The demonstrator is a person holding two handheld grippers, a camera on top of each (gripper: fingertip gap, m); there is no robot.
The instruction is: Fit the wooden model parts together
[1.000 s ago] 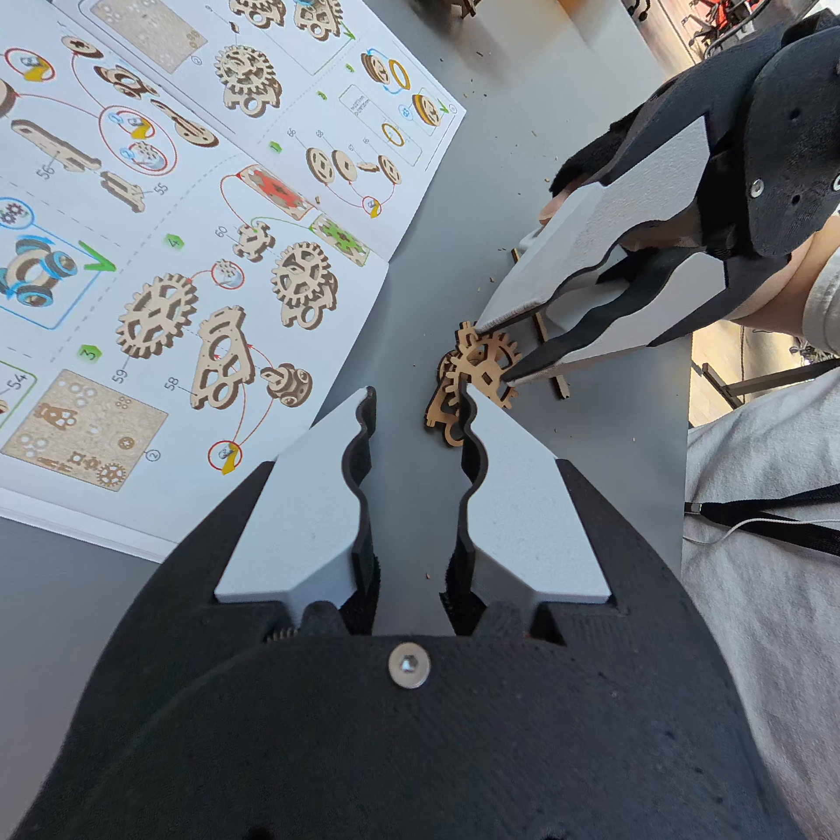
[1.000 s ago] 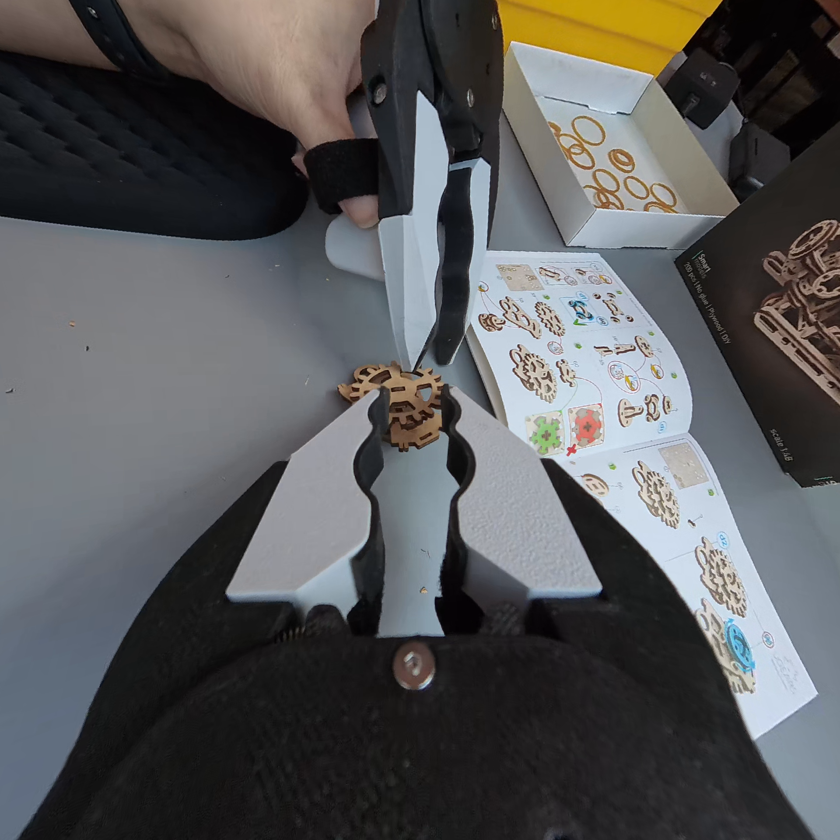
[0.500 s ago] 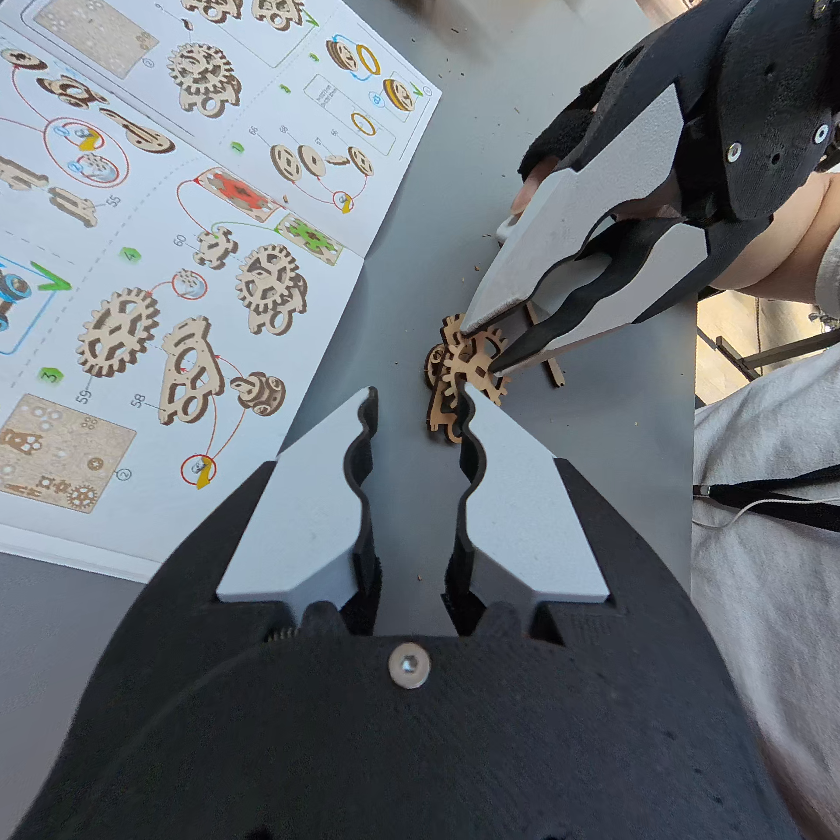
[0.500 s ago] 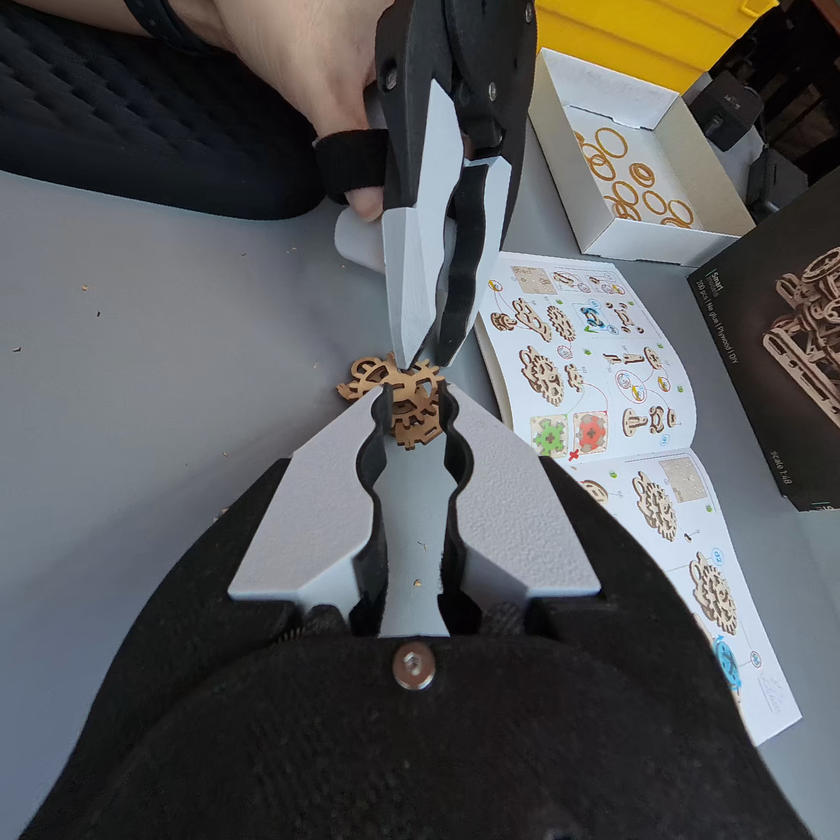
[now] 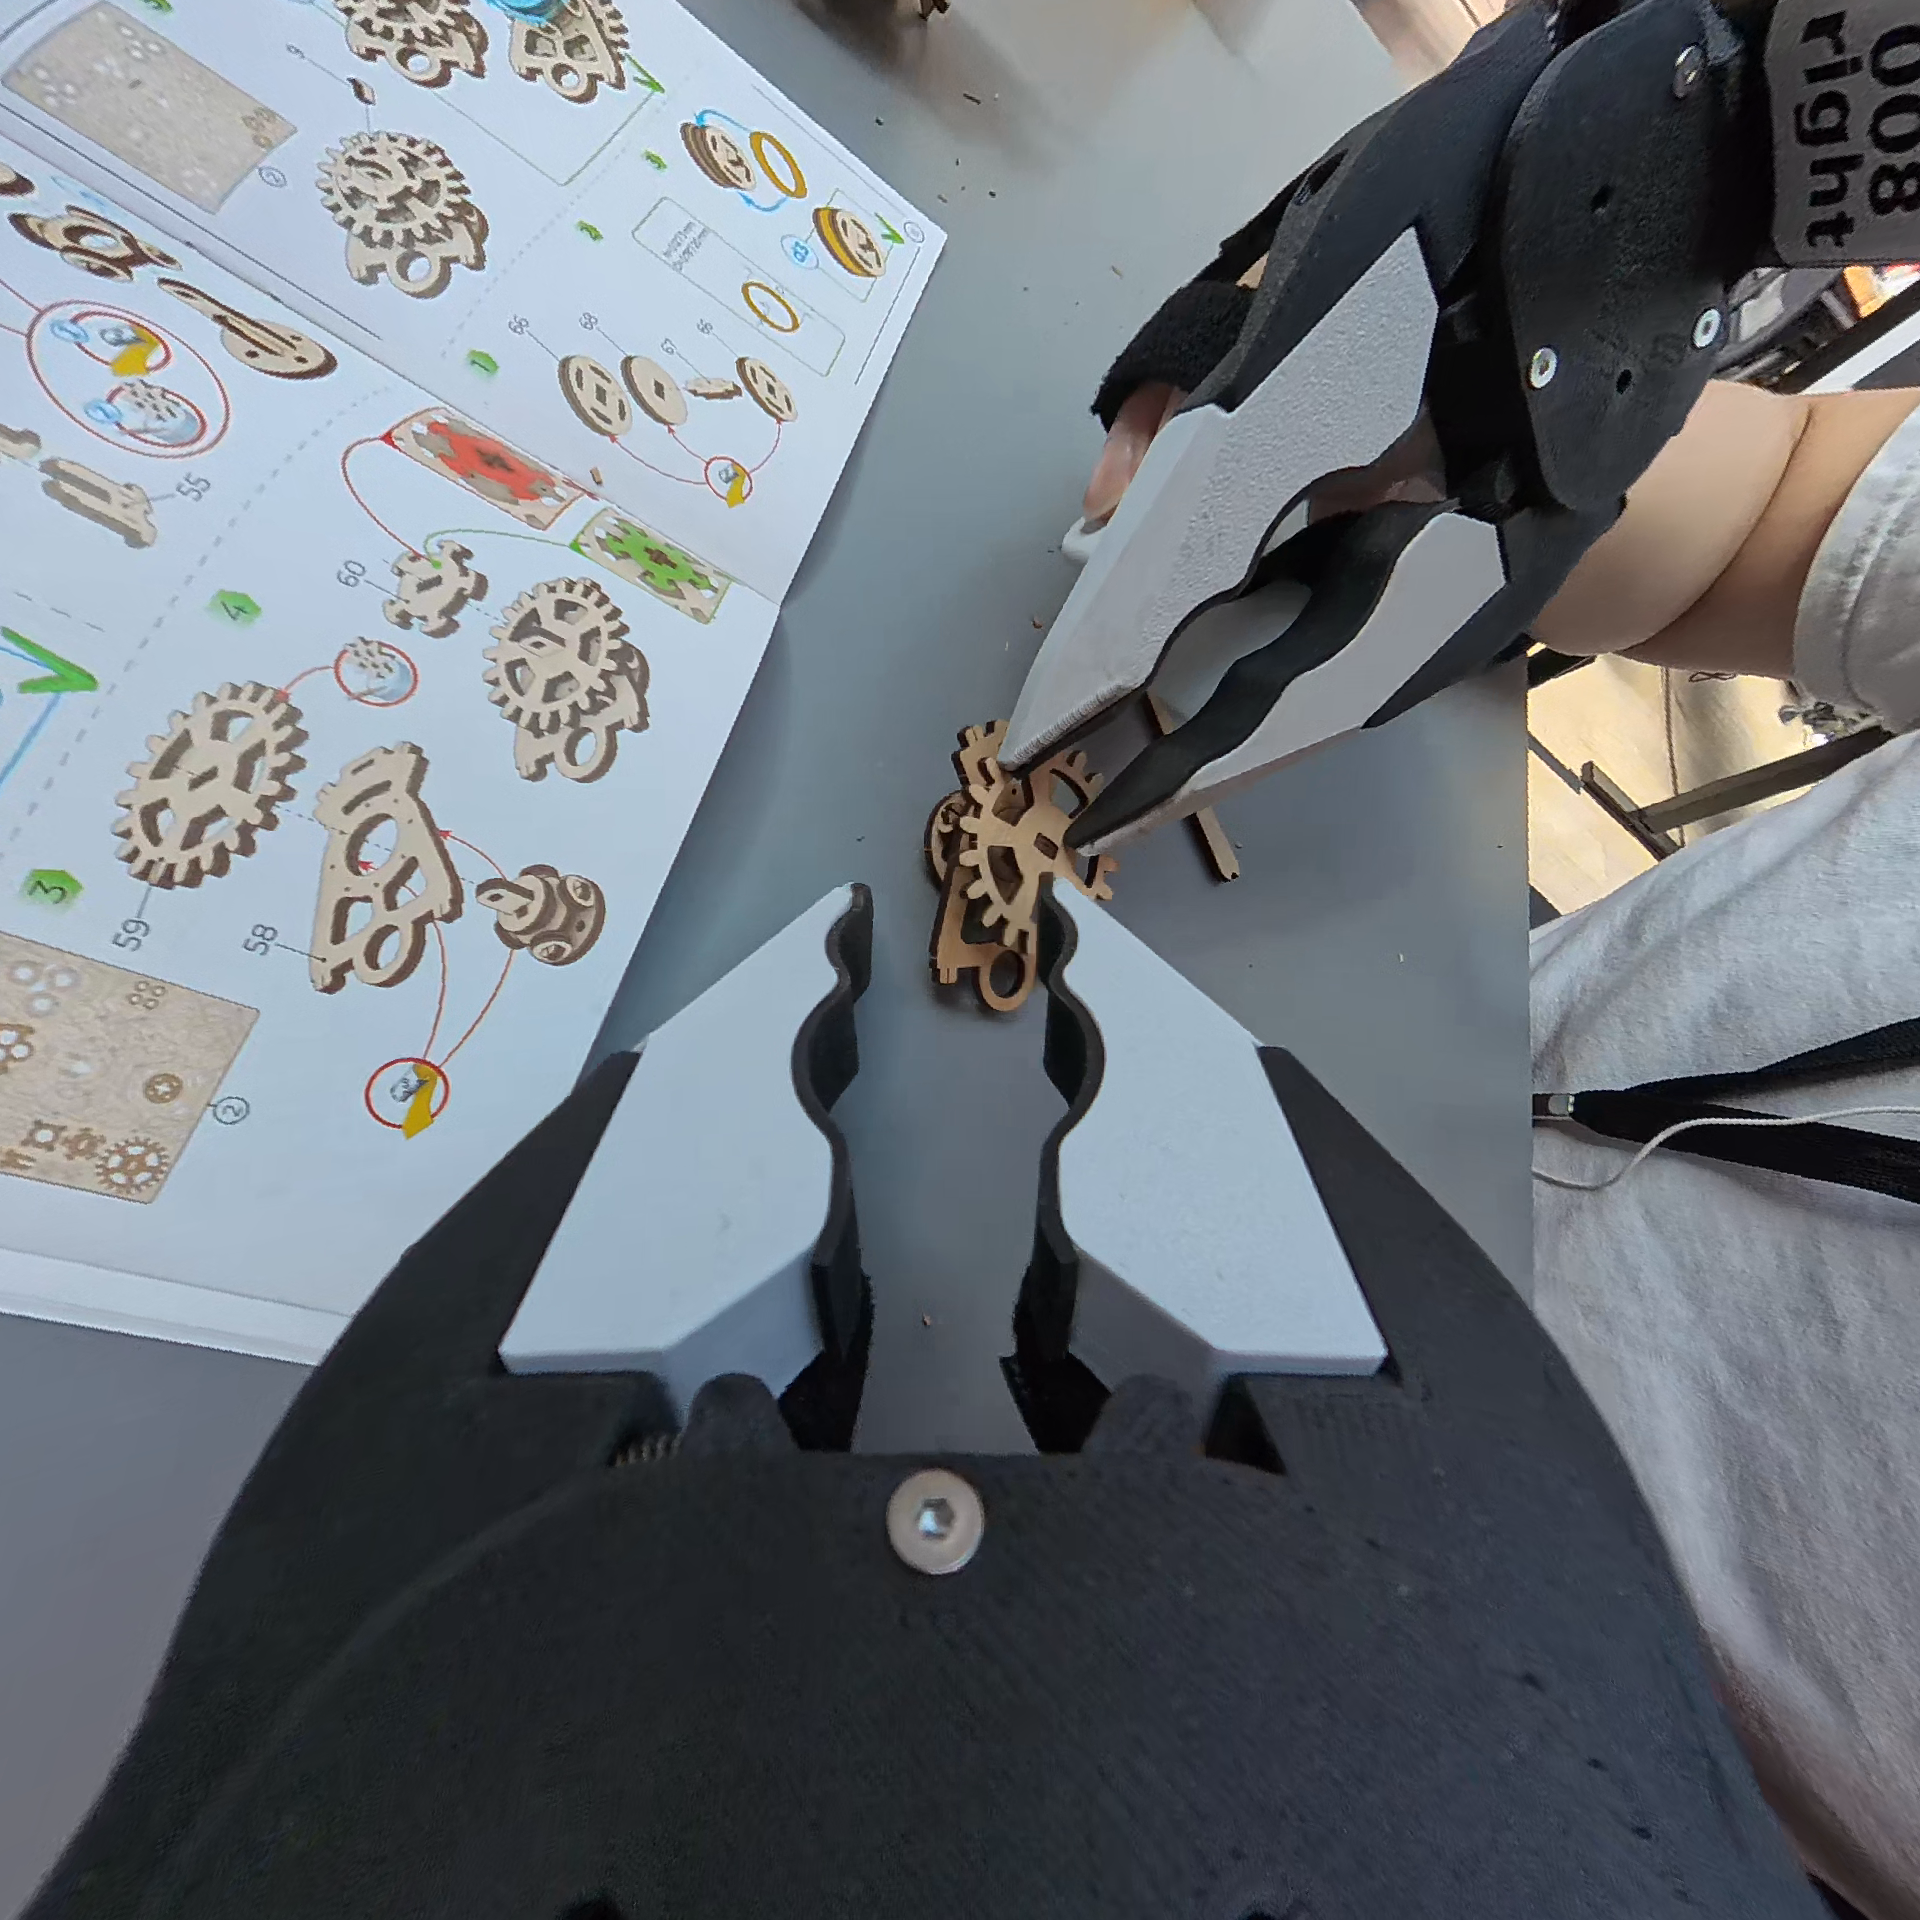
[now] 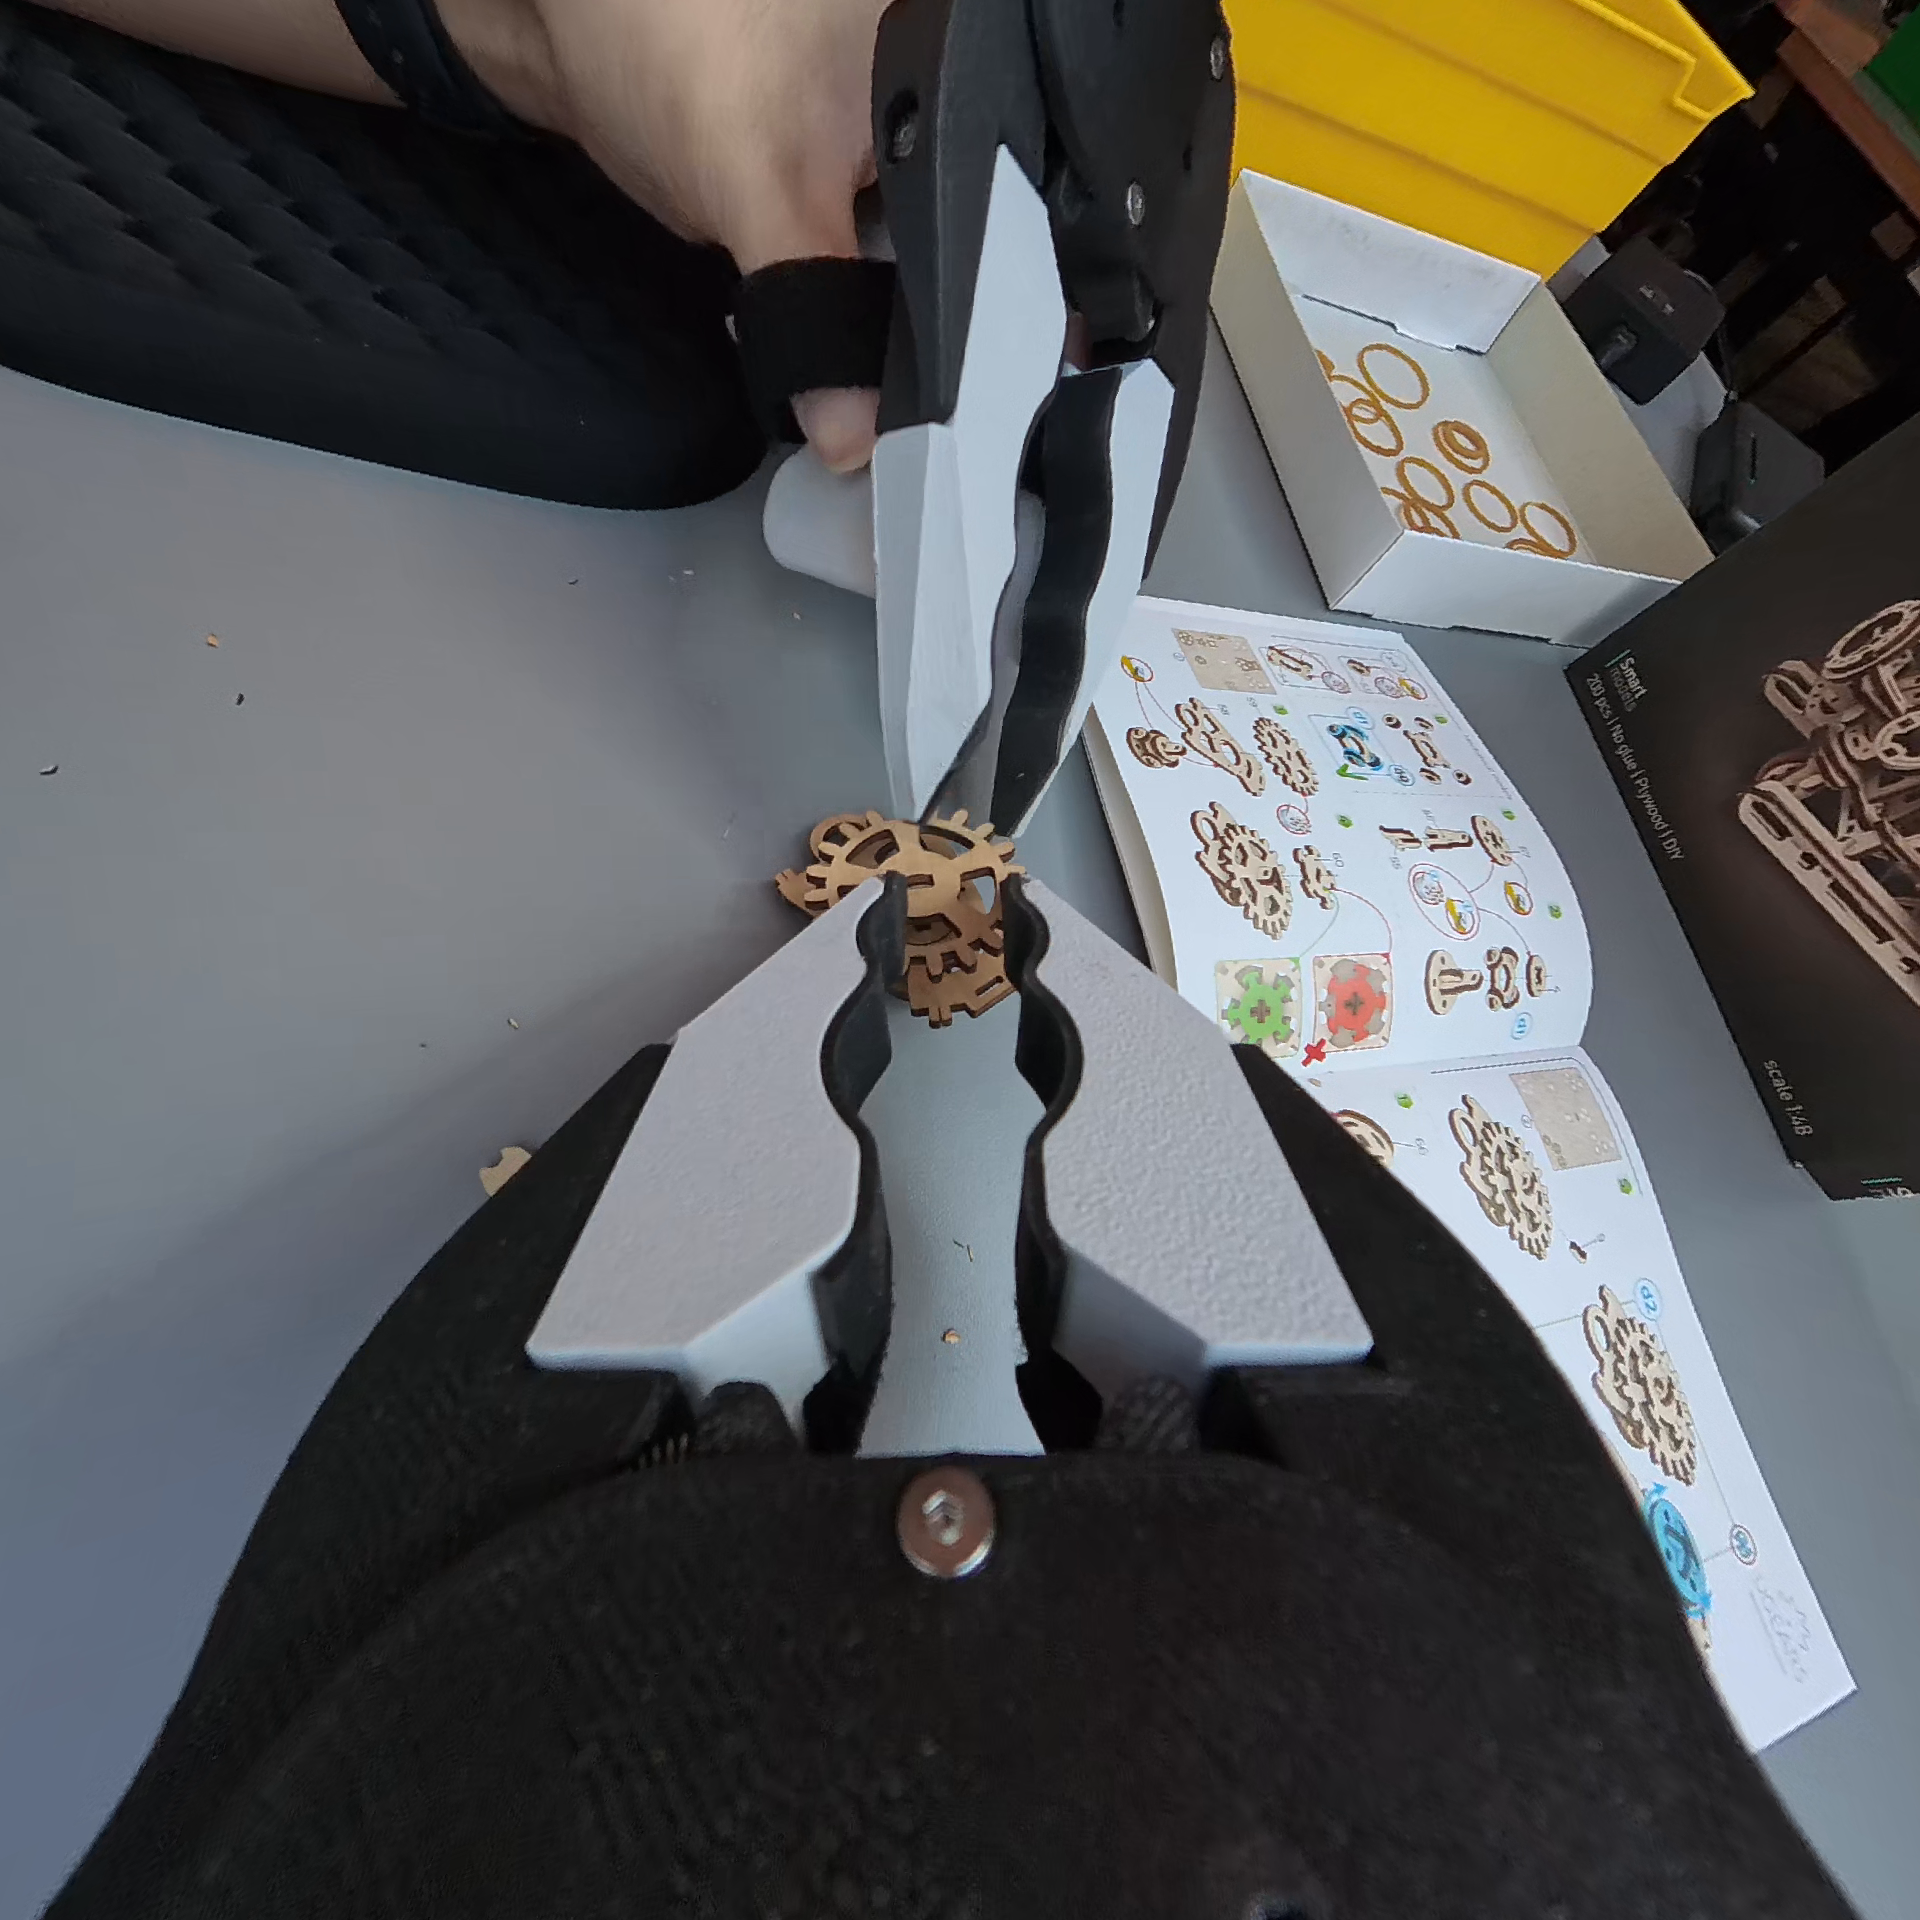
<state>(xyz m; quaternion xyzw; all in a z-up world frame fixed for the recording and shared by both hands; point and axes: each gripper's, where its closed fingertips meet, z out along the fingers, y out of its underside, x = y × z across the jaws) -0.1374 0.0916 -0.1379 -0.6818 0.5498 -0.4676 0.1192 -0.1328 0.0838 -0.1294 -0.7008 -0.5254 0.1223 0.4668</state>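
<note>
A small wooden assembly (image 5: 1000,868), a light gear on a darker bracket plate with a loop, lies on the grey table (image 5: 935,468). My right gripper (image 5: 1047,805) comes in from the upper right, its tips pressed on two sides of the gear. In the right wrist view the gear (image 6: 940,940) sits tilted between my right gripper's (image 6: 948,899) pads. My left gripper (image 5: 951,906) is open just short of the assembly, and its right fingertip touches the plate's edge. In the right wrist view the left gripper (image 6: 975,823) points down at the gear's far rim.
An open instruction booklet (image 5: 436,540) lies left of the assembly, also in the right wrist view (image 6: 1371,935). A thin wooden strip (image 5: 1205,831) lies under the right gripper. A white box of rings (image 6: 1455,468), a black kit box (image 6: 1787,831), yellow bins (image 6: 1455,94), a black cushion (image 6: 312,260). Less than 4 cm separates the two grippers' tips.
Both grippers have closed in on the assembly. My right gripper's jaws have narrowed onto the gear, which now sits more tilted. The left gripper's gap has narrowed slightly.
</note>
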